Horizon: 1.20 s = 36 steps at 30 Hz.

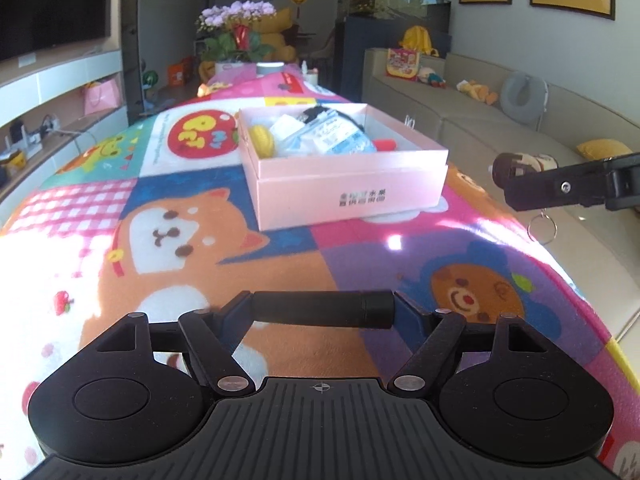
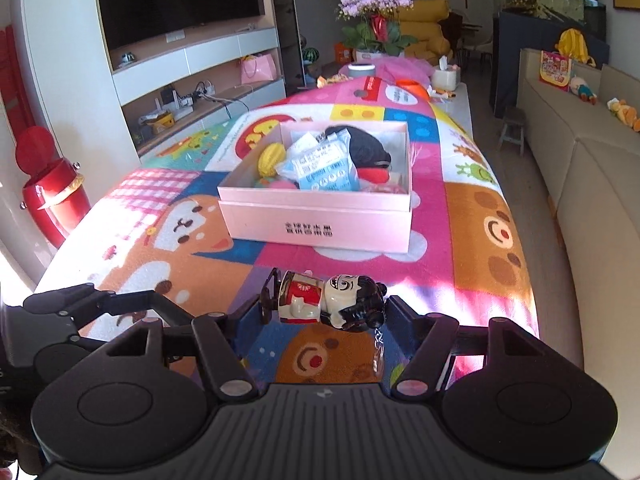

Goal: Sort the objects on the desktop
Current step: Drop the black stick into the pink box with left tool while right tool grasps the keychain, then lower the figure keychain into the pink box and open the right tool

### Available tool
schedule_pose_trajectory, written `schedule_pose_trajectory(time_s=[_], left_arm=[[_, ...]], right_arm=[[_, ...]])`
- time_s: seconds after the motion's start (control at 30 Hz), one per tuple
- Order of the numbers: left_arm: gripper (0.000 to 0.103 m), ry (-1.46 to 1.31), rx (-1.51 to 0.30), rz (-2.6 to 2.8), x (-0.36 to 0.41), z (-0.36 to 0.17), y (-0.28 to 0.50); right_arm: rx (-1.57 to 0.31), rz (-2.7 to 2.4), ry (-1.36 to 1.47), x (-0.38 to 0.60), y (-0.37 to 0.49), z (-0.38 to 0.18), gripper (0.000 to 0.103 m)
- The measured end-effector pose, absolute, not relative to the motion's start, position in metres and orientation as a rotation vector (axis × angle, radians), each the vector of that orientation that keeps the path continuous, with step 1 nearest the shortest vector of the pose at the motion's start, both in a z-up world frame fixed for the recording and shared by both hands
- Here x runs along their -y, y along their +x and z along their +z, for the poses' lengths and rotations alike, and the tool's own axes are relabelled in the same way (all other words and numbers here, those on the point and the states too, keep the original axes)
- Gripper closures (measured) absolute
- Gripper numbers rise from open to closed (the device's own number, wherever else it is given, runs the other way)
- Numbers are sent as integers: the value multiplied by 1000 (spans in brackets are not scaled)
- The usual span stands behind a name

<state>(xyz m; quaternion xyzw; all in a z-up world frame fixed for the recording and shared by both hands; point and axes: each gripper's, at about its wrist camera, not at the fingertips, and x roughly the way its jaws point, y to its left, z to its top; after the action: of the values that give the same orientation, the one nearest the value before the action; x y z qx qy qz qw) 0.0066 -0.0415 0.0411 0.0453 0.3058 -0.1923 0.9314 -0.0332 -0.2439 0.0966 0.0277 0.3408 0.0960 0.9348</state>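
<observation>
Between our right gripper's (image 2: pixel 323 304) jaws we hold a small figurine keychain (image 2: pixel 326 301), a doll with a black-haired head and a red and white body. It lies crosswise, its long axis running from one fingertip to the other, head toward the right finger, base toward the left, so the jaws stand partly closed and press on its two ends. A metal ring hangs below it (best seen from the left wrist view, where the doll's head (image 1: pixel 505 171) pokes out past the finger near the table's right edge).

Our left gripper (image 1: pixel 323 309) holds a black cylinder (image 1: pixel 323 309), perhaps a small torch, also crosswise, clamped end to end with the jaws fairly wide.

Straight ahead of both sits the open pink box (image 2: pixel 320 226), in the middle of the table, which is draped in a bright cartoon-animal blanket (image 2: pixel 472 216). It already contains a yellow toy (image 2: pixel 271 159), a blue and white packet (image 2: pixel 320 168) and something black and red (image 2: pixel 370 156).

The right gripper appears lifted clear of the blanket and looks down into the box, so we judge it the likelier one to go first: forward over the near wall, then release.
</observation>
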Motion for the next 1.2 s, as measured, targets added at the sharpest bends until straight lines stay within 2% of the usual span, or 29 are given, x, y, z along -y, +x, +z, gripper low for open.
schedule_pose_trajectory(time_s=[0.27,0.3,0.33,0.37,0.53,0.83,1.1,1.2], left_arm=[[23,82,-380,-380,70,104,71],[20,68,-346,-371,73,108,82],[6,64,-312,-351,76,112,94],[3,66,-309,-328,78,113,103],[2,27,-422,-325,62,97,104],[1,-14,-622,-270,24,39,87],[0,-6,-651,-265,24,32,83],[0,-6,-653,-273,30,31,86]], right_arm=[[-476,176,43,254,-13,176,37],[-444,165,31,253,-6,187,37],[-422,158,22,252,1,195,37],[-406,156,16,251,8,203,37],[-382,127,33,254,45,230,37],[-528,66,110,261,129,199,37],[-580,49,202,281,145,162,17],[-603,27,208,286,146,152,15]])
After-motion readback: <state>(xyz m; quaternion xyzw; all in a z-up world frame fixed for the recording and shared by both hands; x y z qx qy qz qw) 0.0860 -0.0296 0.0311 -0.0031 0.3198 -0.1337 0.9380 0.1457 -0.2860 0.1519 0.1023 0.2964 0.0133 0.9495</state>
